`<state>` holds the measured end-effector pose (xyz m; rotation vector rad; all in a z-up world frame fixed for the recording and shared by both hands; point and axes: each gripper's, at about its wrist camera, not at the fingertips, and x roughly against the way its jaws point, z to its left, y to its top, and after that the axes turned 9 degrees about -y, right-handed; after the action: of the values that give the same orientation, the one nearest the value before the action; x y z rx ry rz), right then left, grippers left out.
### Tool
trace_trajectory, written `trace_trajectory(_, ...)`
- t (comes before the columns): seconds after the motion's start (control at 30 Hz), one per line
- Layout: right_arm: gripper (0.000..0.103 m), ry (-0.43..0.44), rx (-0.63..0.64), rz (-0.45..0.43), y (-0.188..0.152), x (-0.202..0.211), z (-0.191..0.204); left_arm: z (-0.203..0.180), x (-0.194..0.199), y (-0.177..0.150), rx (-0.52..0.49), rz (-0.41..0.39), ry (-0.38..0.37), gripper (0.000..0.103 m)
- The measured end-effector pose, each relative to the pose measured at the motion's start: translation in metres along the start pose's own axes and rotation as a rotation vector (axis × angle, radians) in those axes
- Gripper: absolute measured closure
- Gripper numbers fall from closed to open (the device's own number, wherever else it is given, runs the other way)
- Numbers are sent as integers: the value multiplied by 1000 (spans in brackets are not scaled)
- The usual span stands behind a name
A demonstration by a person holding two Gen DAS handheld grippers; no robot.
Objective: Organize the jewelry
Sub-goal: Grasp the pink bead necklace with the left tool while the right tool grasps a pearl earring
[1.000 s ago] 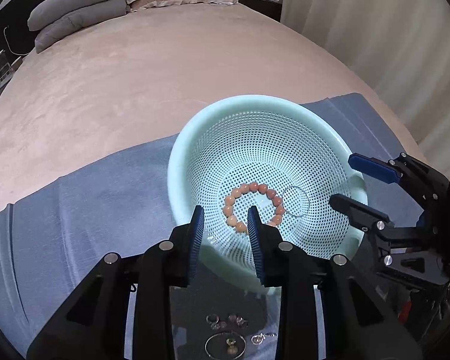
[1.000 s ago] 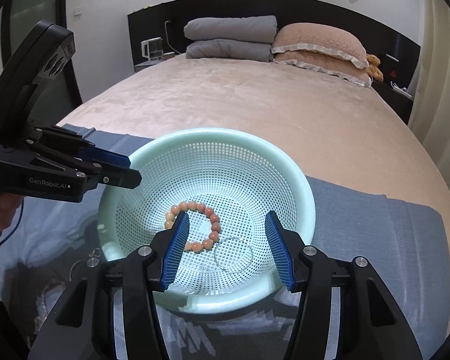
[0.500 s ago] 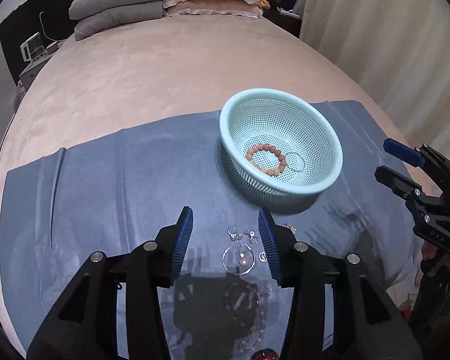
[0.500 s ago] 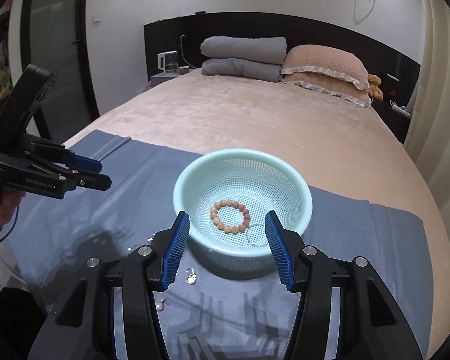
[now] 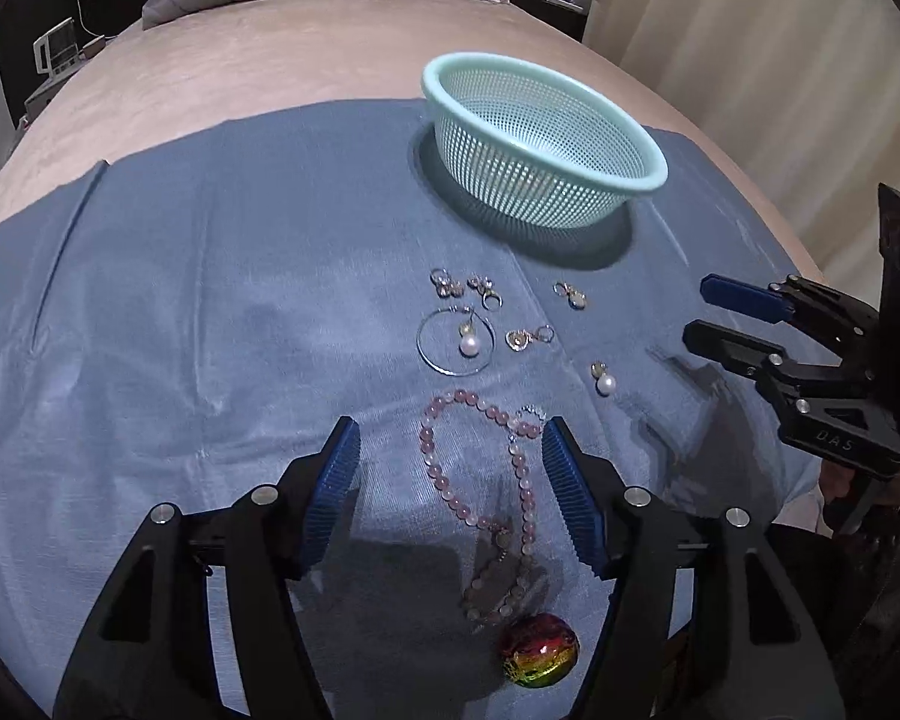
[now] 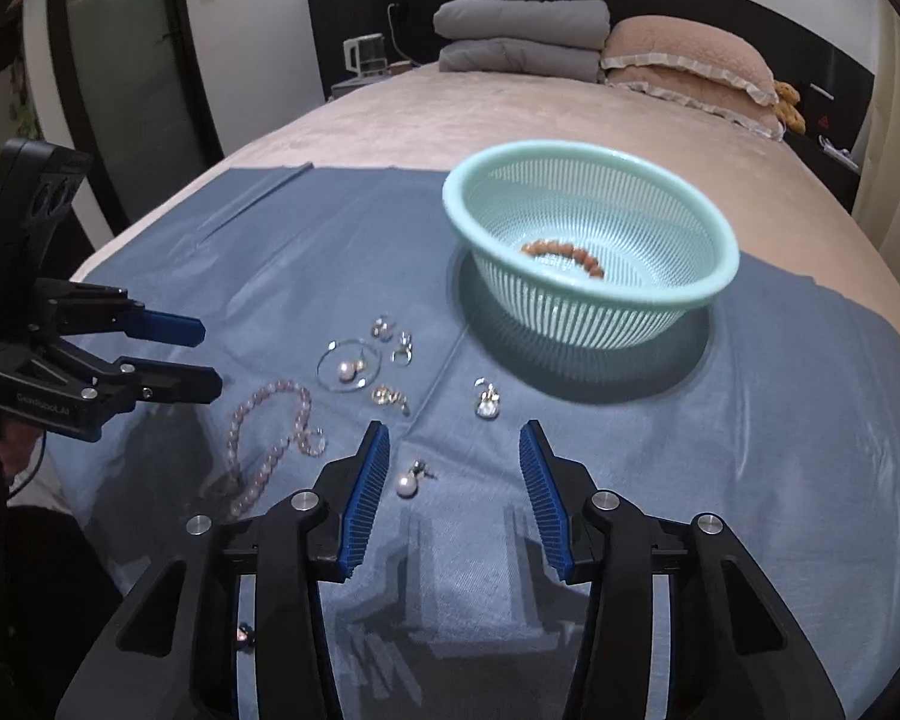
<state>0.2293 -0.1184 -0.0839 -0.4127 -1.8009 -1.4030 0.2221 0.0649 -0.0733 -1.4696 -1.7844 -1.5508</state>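
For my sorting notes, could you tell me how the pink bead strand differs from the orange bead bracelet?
The pink bead strand lies on the blue cloth; the orange bead bracelet sits inside the mint basket. The strand forms a long, loose loop; the bracelet looks smaller and rounder. Both are strung round beads.

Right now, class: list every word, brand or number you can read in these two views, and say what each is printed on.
"DAS": on the right gripper body, left wrist view.
"GenRobot.AI": on the left gripper body, right wrist view, faint and partly shadowed.
Nothing else readable; the jewelry and basket carry no text.
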Motion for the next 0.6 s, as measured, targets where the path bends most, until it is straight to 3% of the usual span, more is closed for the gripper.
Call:
trace_trajectory(0.2, 63, 23, 5, 43, -17, -26, 16, 13, -26, -14, 19, 16, 8, 37)
trace_trajectory(0.33, 63, 13, 15, 62, -24, -41, 24, 10, -37, -21, -24, -11, 36, 37)
trace_trajectory(0.5, 70, -36, 29, 60, -31, -51, 31, -8, -54, -32, -181, -28, 176, 37)
trace_trajectory(0.6, 80, -38, 12, 50, -35, -52, 33, -5, -53, -34, -165, -49, 161, 41)
